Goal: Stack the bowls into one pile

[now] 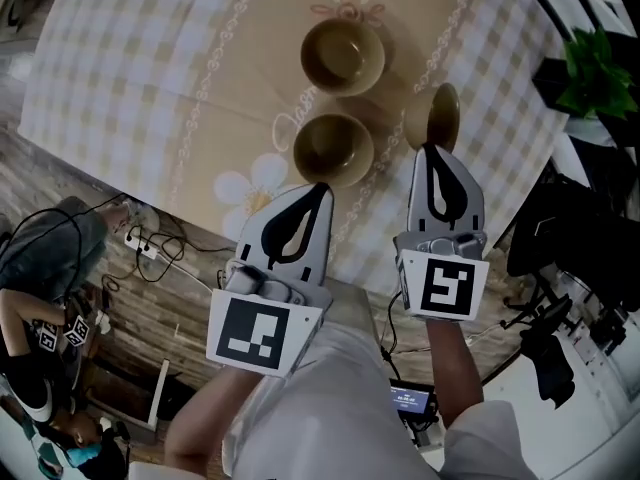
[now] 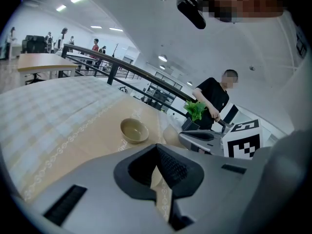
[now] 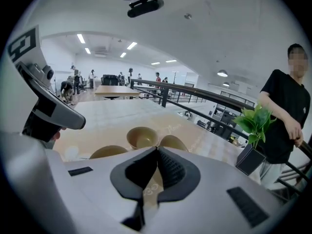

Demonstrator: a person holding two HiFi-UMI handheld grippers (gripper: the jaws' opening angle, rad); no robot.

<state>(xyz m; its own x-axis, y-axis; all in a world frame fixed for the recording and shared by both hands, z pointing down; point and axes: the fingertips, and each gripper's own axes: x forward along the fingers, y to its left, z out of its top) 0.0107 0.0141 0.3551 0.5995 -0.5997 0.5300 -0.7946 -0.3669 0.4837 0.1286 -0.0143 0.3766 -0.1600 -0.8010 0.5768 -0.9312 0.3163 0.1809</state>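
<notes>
"Head view showed three bowls, didn't it? Where were they?"

"Yes, all on the bench (image 1: pixel 150 68), and none were stacked yet. The near bowl (image 1: pixel 333 150) sat by the near edge. The far bowl (image 1: pixel 343 56) sat behind it. The tipped bowl (image 1: pixel 437 116) was closer to the right edge and looked like it lay on its side."

"What were the grippers doing?"

"The left gripper (image 1: pixel 318 193) and the right gripper (image 1: pixel 433 163) both had their jaws pressed together with nothing in them. Both hung over the near edge, side by side, pointing away from the person. The left one pointed at the near bowl. The right one's tip was just beside the tipped bowl."

"So how could the stacking start well?"

"I think one gripper had to open wide first. Then it could pinch a bowl by its rim, lift it straight up, and set it gently inside another bowl, right in the middle."
</notes>
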